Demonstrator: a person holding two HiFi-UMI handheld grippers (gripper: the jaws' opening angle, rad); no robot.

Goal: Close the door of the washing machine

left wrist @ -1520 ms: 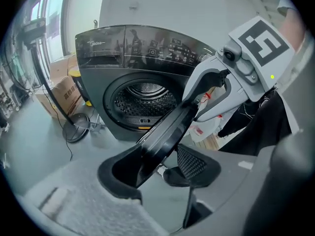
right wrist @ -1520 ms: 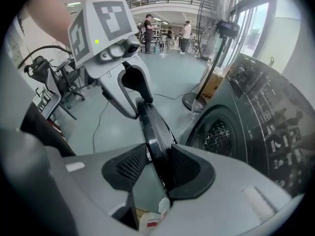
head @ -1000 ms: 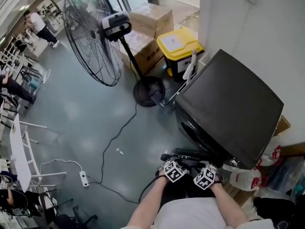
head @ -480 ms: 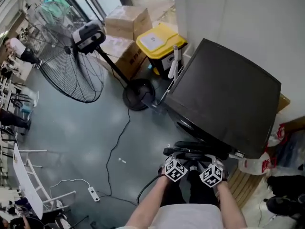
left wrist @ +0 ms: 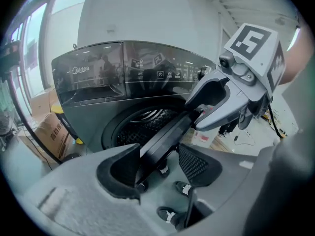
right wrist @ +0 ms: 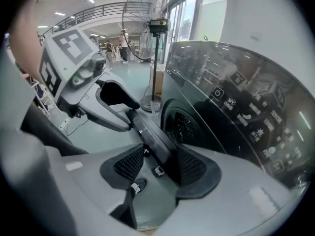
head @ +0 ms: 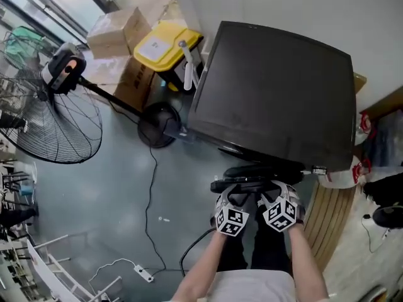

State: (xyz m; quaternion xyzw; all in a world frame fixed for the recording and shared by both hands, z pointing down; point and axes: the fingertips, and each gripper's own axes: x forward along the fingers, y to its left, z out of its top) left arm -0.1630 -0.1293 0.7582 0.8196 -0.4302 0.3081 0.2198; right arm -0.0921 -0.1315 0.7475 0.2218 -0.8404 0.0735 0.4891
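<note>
Door [left wrist: 165, 136] has swung nearer the washing machine [head: 277, 87], edge-on across its front, loose between parted jaws of left gripper [left wrist: 157, 168] and just-widened right gripper [right wrist: 155, 163]; pedestal fan [head: 56, 106] well aside.

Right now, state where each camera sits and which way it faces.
Head view: on the person's head, looking steeply down at the washing machine; forearms, left gripper, right gripper show.
Left gripper view: rides the left gripper, faces the drum; jaws straddle the door.
Right gripper view: rides the right gripper, faces the machine's front; jaws, just opening, straddle the door.
Shared: door and the opposite gripper.
</note>
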